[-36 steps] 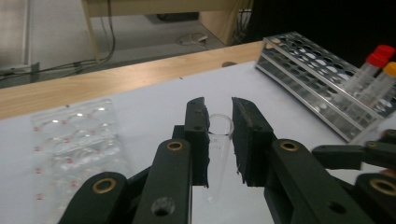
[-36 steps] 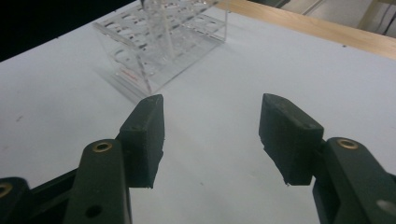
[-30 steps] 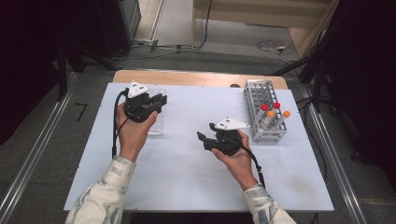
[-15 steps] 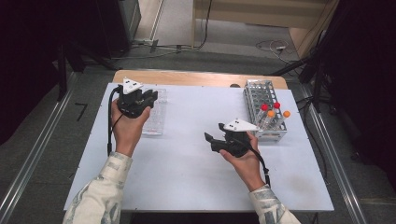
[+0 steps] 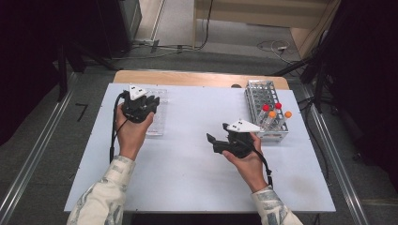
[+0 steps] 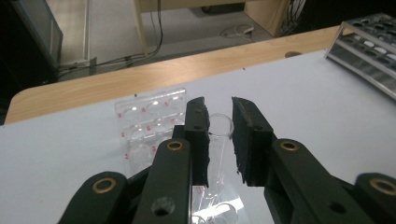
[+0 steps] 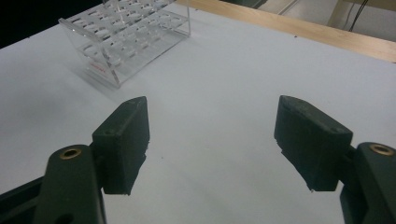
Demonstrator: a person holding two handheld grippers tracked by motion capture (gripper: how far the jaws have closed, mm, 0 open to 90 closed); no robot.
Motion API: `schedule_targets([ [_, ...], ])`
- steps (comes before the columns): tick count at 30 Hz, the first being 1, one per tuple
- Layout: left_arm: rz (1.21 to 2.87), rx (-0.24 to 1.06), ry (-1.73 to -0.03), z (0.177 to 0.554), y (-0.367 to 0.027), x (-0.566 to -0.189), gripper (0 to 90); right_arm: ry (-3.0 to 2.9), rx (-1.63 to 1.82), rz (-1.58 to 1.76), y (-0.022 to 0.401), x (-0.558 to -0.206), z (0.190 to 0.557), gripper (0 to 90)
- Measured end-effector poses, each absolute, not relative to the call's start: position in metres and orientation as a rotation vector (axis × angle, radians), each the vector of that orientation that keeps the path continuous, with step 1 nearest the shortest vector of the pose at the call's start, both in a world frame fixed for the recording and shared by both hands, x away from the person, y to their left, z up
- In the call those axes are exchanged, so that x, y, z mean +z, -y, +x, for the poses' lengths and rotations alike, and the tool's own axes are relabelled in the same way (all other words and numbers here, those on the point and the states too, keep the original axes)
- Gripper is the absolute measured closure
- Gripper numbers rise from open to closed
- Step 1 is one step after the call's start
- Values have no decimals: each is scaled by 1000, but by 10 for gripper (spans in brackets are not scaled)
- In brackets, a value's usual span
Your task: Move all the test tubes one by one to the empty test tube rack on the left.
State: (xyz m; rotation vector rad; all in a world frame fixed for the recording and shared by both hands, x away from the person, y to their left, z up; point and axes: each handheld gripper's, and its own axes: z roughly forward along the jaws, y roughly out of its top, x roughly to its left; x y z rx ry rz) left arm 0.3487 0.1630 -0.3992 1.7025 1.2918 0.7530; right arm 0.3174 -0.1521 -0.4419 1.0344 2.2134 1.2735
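While the left hand-held gripper grips a clear test tube above the acrylic rack, unseated yet, the right hand-held gripper has just been opening, empty.

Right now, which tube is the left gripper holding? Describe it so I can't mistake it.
Start at the clear acrylic rack on the white table's left side. Above it, the left gripper clamps a clear, open-mouthed tube. Unlike the red- and orange-capped tubes in the metal rack, it has no cap.

Soft overhead light on the table, dark blurry surroundings, faint shadows.
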Motion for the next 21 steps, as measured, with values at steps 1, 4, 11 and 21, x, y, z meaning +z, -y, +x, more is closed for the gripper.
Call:
schedule_targets([
  [1, 1712, 750, -1295, 349, -163, -402, 769, -2214, 1274, 1033, 152, -442, 317, 250],
  [4, 1722, 740, -1310, 350, -162, -411, 769, -2215, 1273, 1033, 152, -442, 317, 251],
  [11, 1766, 728, -1329, 353, -159, -429, 768, -2211, 1268, 1038, 153, -442, 317, 251],
  [21, 1686, 716, -1315, 348, -162, -423, 623, -2198, 1278, 1042, 156, -440, 316, 251],
])
